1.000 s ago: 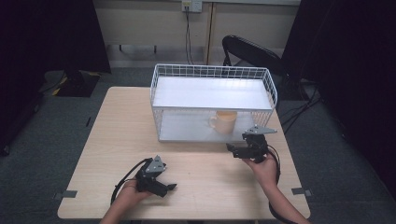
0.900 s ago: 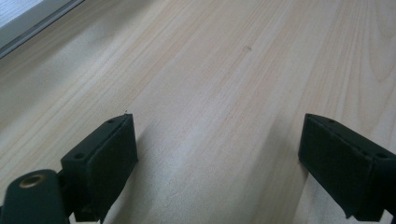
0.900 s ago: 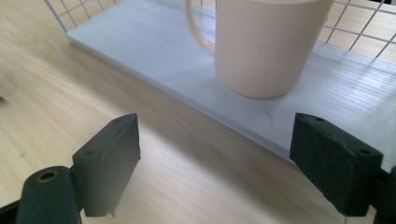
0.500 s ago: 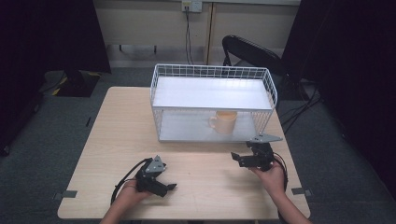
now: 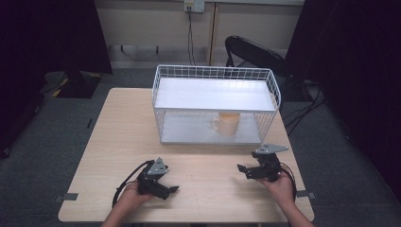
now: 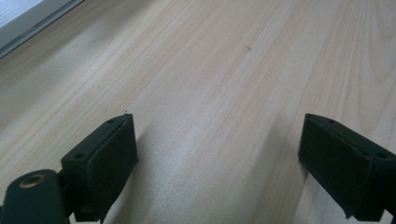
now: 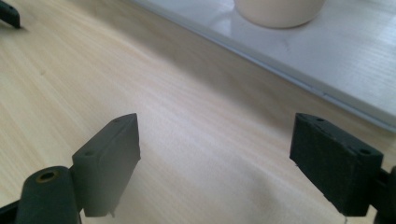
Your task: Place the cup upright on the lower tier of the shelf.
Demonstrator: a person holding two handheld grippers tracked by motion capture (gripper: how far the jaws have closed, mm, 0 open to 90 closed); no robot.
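i hold my left gripper [image 5: 161, 182] low on the near left of the wooden table [image 5: 113, 137], its cable looping back by my hand. my right gripper [image 5: 257, 168] sits near the right edge, well apart from the left one, its jaws spread. beyond them stands a white wire rack [image 5: 215, 75] with a cream mug [image 5: 228, 124] on its lower shelf. a black chair [image 5: 255, 53] stands behind the table

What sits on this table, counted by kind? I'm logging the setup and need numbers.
Wire racks: 1, white rack
Mugs: 1, cream mug on the rack's lower shelf
Tongs: 2, left tongs and right tongs, both open and empty
Total: 4
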